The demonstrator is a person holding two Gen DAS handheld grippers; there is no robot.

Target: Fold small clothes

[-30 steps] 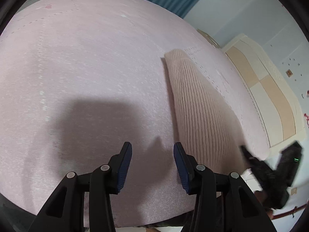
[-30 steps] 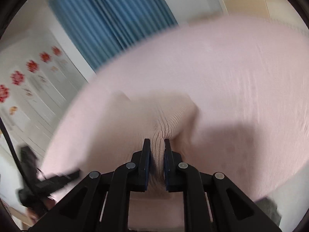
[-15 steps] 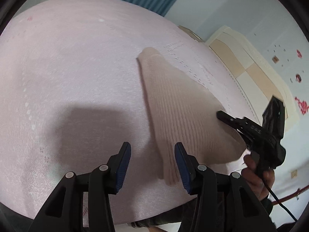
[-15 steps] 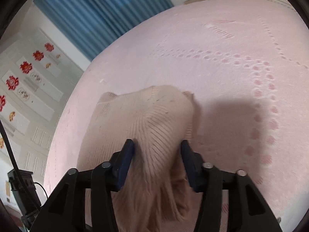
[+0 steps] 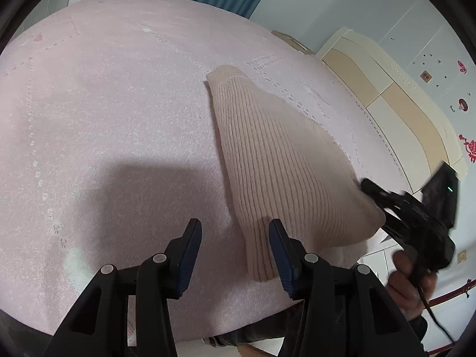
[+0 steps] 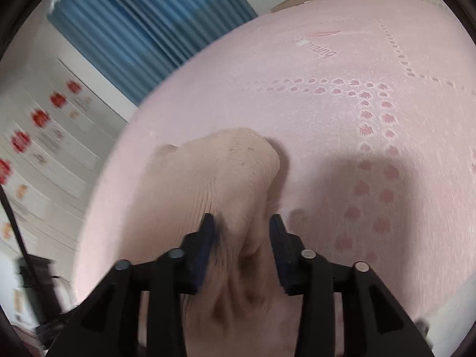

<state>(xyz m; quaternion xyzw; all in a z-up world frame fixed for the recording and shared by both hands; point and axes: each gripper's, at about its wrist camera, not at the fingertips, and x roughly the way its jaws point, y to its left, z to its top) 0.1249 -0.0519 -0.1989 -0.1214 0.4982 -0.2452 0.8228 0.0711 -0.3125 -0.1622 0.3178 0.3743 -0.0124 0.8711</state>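
A beige ribbed knit garment [image 5: 267, 154] lies folded on the pink bedspread [image 5: 104, 104], running from the middle toward the near right edge. My left gripper [image 5: 235, 238] hovers open just left of the garment's near end, with nothing between its pads. My right gripper [image 6: 242, 229] stands over the garment's bunched right edge [image 6: 214, 178]; its jaws are opening and a raised fold of knit sits loosely between them. The left wrist view also shows the right gripper [image 5: 367, 184], its tips at that same edge.
A person's hand [image 5: 407, 273] holds the right gripper, with a cable trailing down. A cream and tan headboard [image 5: 386, 95] lines the bed's right side, and a blue curtain [image 6: 142, 26] hangs behind. The bed's near edge [image 5: 238, 327] lies right below the left gripper.
The right gripper's jaws have spread from pinching the knit fold to standing apart around it. The garment has settled flatter and wider on the bed. The left gripper stays open.
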